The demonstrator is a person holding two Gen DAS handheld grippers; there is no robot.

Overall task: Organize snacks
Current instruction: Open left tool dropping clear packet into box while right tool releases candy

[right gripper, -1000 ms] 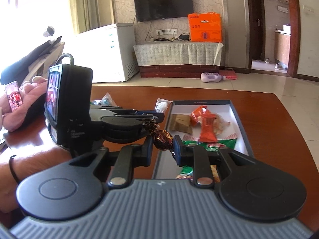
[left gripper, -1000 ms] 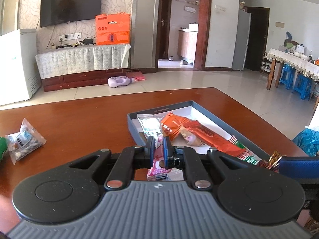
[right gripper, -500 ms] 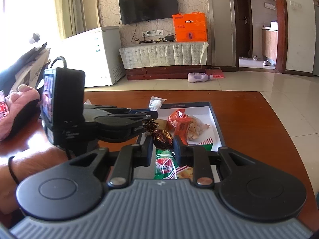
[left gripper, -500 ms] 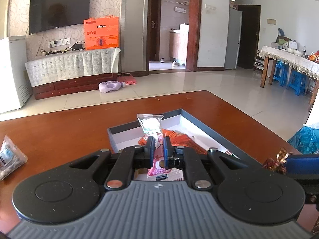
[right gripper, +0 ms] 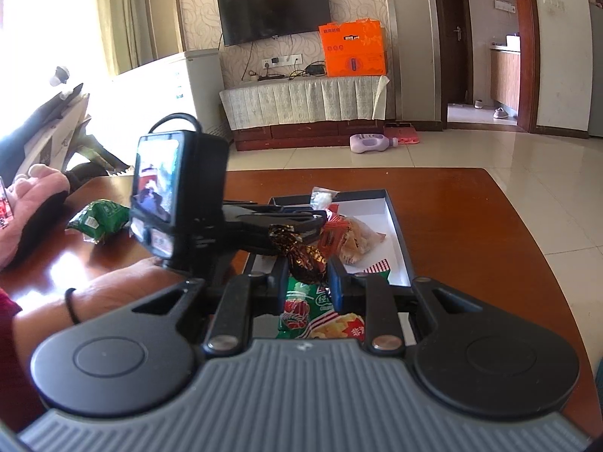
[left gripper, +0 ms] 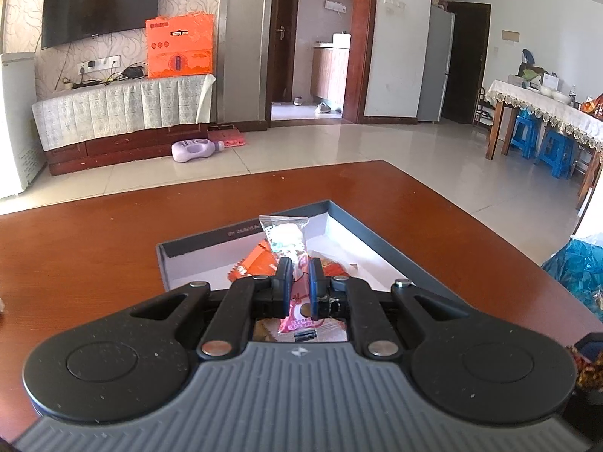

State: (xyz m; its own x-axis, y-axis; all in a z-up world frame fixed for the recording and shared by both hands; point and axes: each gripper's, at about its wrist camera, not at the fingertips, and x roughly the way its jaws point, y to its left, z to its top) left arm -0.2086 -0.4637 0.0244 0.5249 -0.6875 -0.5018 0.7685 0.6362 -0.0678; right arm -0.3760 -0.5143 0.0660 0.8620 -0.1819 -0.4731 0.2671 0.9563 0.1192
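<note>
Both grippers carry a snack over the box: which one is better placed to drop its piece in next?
Probably the left gripper: its clear packet hangs over the box interior. The right gripper, holding the brown candy, sits at the near end.

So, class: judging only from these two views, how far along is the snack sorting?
Done: several packets, including an orange packet, already lie in the box. In hand: the left gripper pinches a clear and pink packet above the box, and the right gripper holds a brown foil candy. Left: a green packet sits on the table.
</note>
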